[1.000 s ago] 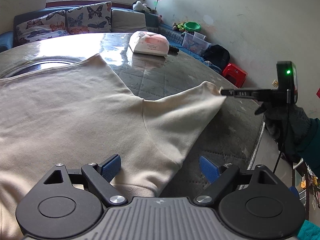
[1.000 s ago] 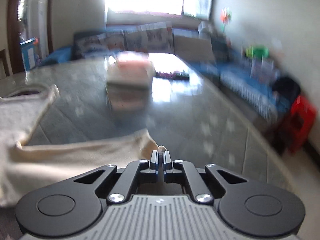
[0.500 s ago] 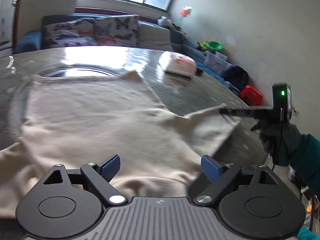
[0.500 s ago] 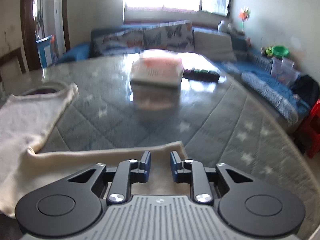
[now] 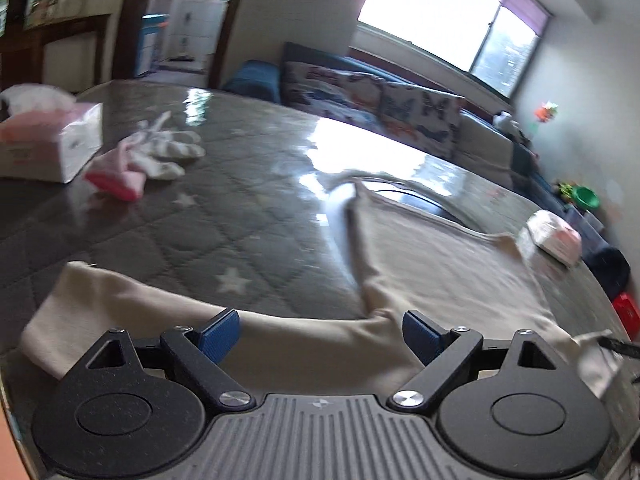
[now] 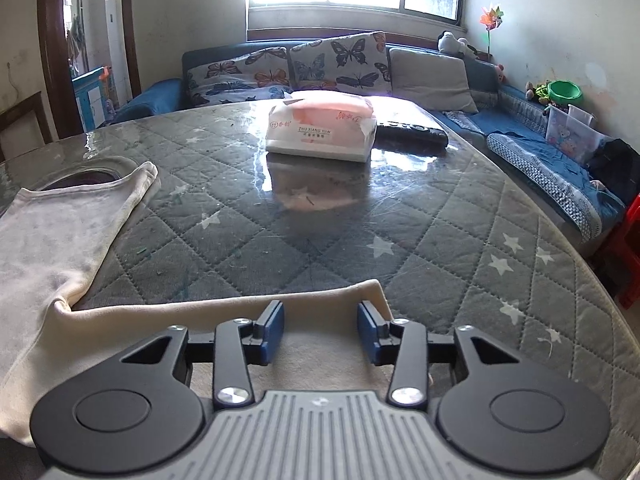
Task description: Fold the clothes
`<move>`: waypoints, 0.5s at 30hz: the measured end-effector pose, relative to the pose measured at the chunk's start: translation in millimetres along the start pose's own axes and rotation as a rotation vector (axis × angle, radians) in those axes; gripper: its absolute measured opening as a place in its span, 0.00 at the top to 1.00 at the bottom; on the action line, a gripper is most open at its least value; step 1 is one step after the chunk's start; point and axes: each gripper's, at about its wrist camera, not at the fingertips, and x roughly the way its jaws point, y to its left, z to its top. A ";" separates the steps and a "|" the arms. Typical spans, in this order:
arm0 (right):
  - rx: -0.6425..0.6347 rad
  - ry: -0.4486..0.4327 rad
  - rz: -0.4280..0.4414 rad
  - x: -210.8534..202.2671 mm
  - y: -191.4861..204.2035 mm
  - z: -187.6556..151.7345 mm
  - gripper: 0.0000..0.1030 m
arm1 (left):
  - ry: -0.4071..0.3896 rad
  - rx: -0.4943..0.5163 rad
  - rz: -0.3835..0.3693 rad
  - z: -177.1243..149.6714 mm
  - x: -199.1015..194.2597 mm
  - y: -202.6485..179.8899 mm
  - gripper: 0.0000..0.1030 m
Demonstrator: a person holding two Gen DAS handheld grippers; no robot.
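Note:
A cream T-shirt lies flat on the quilted grey table. In the left wrist view its left sleeve stretches toward the table's near left edge. My left gripper hovers wide open over that sleeve's base, nothing between its blue pads. In the right wrist view the T-shirt lies at the left, and its other sleeve rests flat on the table. My right gripper is over the sleeve's end with its jaws opening, pads off the cloth.
A tissue pack and a dark remote lie at the table's far side. A tissue box and small pink and white garments sit at the far left. A sofa stands behind; a red stool is beside the table.
My right gripper opened and let go of the sleeve end, which now lies flat. My left gripper swung left across the shirt, toward the other sleeve.

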 end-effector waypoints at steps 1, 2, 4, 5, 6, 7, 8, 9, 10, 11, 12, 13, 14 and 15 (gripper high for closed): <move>-0.005 0.001 -0.004 0.1 0.9 0.2 0.58 | 0.001 -0.010 0.019 0.5 2.4 6.4 0.12; -0.008 0.002 -0.008 0.6 1.6 0.3 0.54 | 0.000 -0.019 0.043 0.2 4.1 12.7 0.13; -0.012 0.001 -0.024 2.2 1.0 0.7 0.46 | -0.021 -0.020 0.064 0.0 2.7 21.9 0.12; -0.011 0.001 -0.029 2.8 0.4 0.8 0.44 | -0.024 -0.019 0.082 1.2 1.3 24.9 0.12; -0.004 0.001 -0.028 2.8 -1.2 1.0 0.44 | -0.026 -0.018 0.100 2.4 0.0 27.6 0.12; 0.003 0.000 -0.026 2.9 -2.8 1.1 0.44 | -0.025 -0.014 0.115 3.5 -0.8 28.5 0.12; 0.011 -0.001 -0.025 2.6 -4.3 1.3 0.44 | -0.024 -0.010 0.130 4.7 -1.6 29.2 0.12; 0.017 -0.005 -0.025 1.3 -5.5 1.4 0.44 | -0.024 -0.010 0.142 5.4 -2.7 29.2 0.12; 0.024 -0.011 -0.023 -0.8 -6.5 1.4 0.44 | -0.024 -0.012 0.139 5.7 -4.6 28.6 0.12; 0.032 -0.022 -0.017 -5.4 -7.7 1.3 0.44 | -0.025 -0.010 0.122 5.9 -7.6 25.7 0.12; 0.032 -0.028 -0.017 -9.3 -8.3 1.3 0.44 | -0.026 -0.005 0.105 5.7 -10.4 21.9 0.12; 0.031 -0.035 -0.018 -13.2 -9.0 1.4 0.44 | -0.026 0.018 0.090 4.0 -13.0 12.4 0.12; 0.031 -0.040 -0.019 -16.6 -9.9 1.2 0.43 | -0.027 0.041 0.075 2.2 -15.6 2.9 0.12; 0.034 -0.041 -0.023 -18.5 -11.5 0.7 0.43 | -0.028 0.065 0.059 0.4 -17.9 -6.8 0.11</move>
